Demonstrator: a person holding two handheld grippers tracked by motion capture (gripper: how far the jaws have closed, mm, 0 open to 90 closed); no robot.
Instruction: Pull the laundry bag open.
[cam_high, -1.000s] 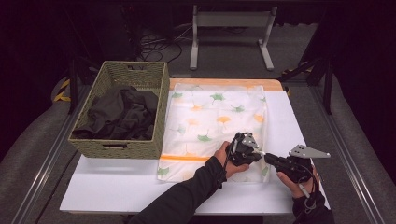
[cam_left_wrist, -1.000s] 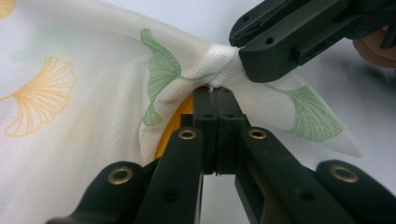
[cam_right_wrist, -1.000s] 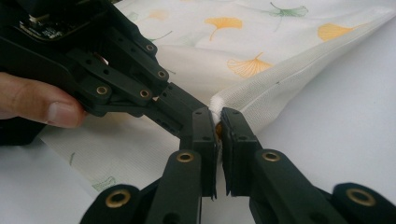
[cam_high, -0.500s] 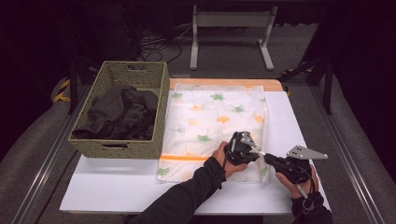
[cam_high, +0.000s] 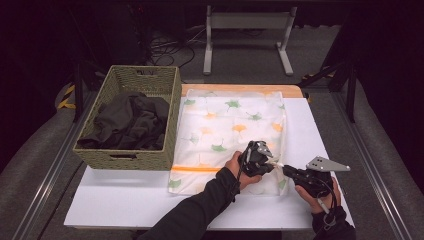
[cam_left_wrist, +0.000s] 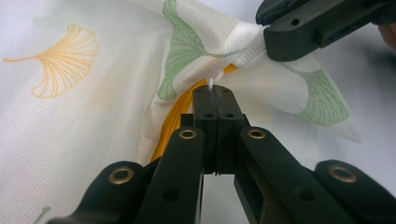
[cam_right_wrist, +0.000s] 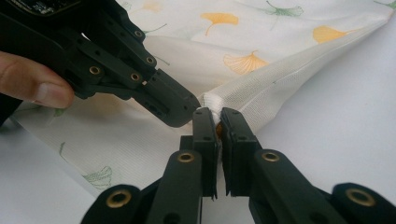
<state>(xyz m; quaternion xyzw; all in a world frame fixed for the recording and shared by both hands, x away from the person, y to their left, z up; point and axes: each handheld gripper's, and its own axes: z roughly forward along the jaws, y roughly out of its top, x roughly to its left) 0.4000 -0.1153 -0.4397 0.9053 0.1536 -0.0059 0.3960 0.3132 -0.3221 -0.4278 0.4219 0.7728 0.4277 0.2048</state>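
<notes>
A white mesh bag (cam_high: 230, 120) printed with green and orange leaves lies flat on the table, an orange zip (cam_high: 195, 169) running along its near end. Both grippers meet at its near right corner. In the left gripper view, my left gripper (cam_left_wrist: 215, 93) is shut on a pinch of white fabric beside the orange zip (cam_left_wrist: 166, 128). In the right gripper view, my right gripper (cam_right_wrist: 215, 116) is shut on the bunched corner of the bag (cam_right_wrist: 261, 46), and the left gripper (cam_right_wrist: 187, 112) pinches right beside it. From above, the left gripper (cam_high: 272, 162) and the right gripper (cam_high: 286, 169) almost touch.
A woven basket (cam_high: 170, 90) holding a dark garment (cam_high: 130, 122) stands at the left of the white table top (cam_high: 125, 200). A metal stand (cam_high: 245, 35) is on the floor beyond the table. Bare white surface lies in front of the bag and to its right.
</notes>
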